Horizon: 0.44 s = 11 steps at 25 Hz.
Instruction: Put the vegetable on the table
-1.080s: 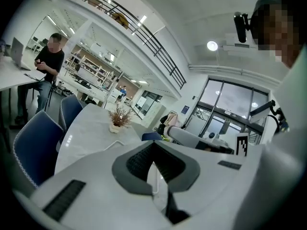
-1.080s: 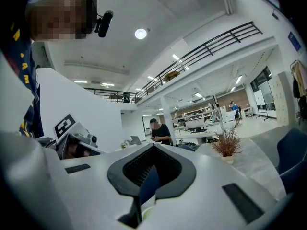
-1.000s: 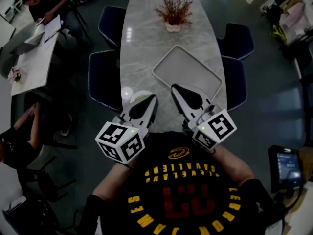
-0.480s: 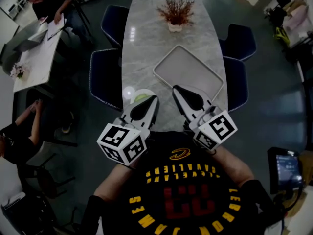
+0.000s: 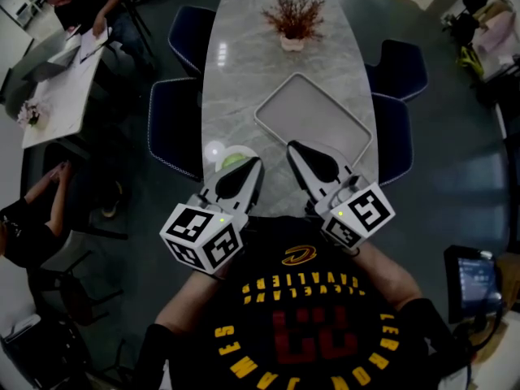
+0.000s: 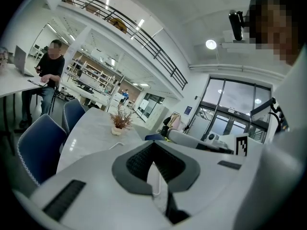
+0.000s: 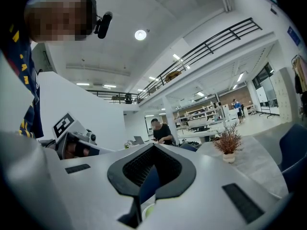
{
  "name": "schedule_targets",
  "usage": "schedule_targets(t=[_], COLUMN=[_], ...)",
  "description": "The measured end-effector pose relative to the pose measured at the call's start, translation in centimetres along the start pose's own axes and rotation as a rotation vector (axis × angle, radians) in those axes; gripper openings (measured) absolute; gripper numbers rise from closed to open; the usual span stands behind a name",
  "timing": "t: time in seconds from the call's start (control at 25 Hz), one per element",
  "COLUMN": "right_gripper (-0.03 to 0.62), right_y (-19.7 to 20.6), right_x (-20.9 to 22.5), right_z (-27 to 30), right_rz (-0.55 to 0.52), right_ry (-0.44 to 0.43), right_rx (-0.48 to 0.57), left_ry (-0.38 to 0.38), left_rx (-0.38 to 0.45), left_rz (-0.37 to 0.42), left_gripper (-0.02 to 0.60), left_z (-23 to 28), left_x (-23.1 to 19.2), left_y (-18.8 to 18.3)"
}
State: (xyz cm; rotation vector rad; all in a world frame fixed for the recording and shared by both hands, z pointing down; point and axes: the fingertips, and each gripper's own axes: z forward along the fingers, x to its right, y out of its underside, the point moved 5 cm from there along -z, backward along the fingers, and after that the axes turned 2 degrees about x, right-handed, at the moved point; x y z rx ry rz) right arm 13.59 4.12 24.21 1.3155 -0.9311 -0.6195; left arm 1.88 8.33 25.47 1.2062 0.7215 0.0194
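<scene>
Surface (image 5: pixel 244 71) ahead of the claws, left claw (image 5: pixel 257 162) and right claw (image 5: pixel 291 145) both pressed together, empty; white dish (image 5: pixel 240 150) just past left claw's tip carries the green vegetable (image 5: pixel 234 160), looks light and bruisable, so pinch mid-body gently.

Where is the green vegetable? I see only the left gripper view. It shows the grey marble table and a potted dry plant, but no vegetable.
Observer: The head view shows the green vegetable in a round white dish at the near end of the grey marble table, just left of the tip of the left gripper.
Operator: Is the other one holding anything?
Observer: No. The right gripper, in its own view, has its jaws together at the tips with nothing between them.
</scene>
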Motion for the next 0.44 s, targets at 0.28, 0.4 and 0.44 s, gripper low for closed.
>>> schedule_targets(t=[0.28,0.4,0.44], right_gripper=[0.005,0.005,0.005], right_y=[0.01,-0.02,-0.03], right_x=[0.37,0.63,0.71], right_z=[0.38,0.45,0.48], right_rz=[0.002,0.004,0.005], right_ry=[-0.006,-0.006,-0.006], right_rx=[0.0,-0.001,-0.002], left_ry=[-0.004,-0.005,-0.005], left_rx=[0.0,-0.003,-0.004], left_rz=[0.003,0.001,0.0], left_gripper=[0.0,0.0,0.0], left_z=[0.34,0.57,0.66], left_x=[-0.19,-0.24,-0.26], left_y=[-0.2,-0.22,-0.23])
